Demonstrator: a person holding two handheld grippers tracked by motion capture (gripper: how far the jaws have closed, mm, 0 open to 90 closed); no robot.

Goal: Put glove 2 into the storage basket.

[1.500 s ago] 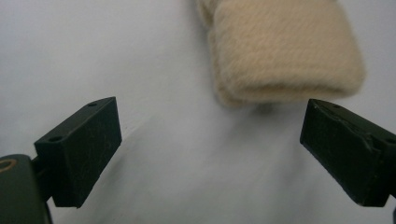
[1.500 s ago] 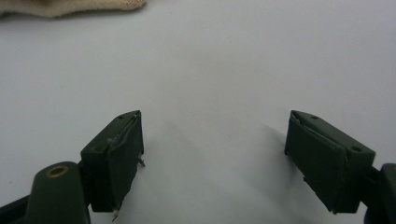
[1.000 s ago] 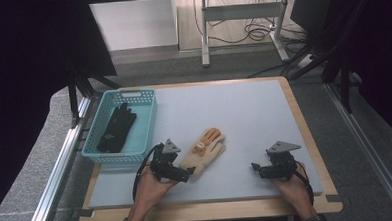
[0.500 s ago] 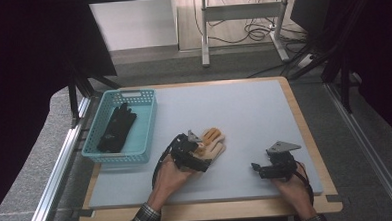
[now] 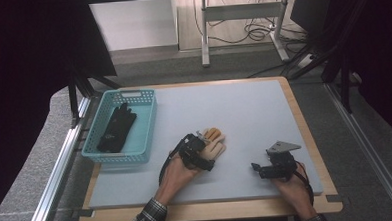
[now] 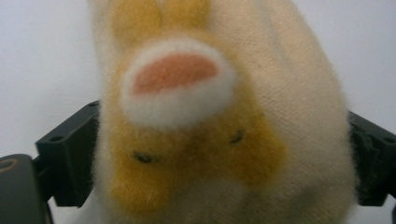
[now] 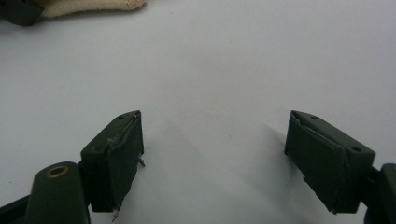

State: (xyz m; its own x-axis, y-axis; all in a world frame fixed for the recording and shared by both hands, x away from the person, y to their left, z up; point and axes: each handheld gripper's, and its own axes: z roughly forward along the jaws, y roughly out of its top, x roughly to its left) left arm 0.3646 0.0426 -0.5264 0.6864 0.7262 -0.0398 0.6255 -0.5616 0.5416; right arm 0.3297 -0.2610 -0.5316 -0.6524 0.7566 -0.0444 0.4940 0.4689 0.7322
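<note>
A fuzzy cream glove with an orange animal face lies on the grey table top. My left gripper is over its near end. The glove sits between the two black fingers, and its fluffy sides reach both of them. The jaws stand wide and have just been closing around it; no firm squeeze shows. My right gripper rests near the front right of the table, open, with bare table between its fingers. An edge of the glove lies far off from it.
A teal basket stands at the left of the table with a black glove inside. The table has a wooden rim. Behind it is a metal frame leg with cables on the floor.
My left gripper has moved right and forward from beside the basket onto the cream glove, which now lies between its jaws. The right gripper has stayed put.
</note>
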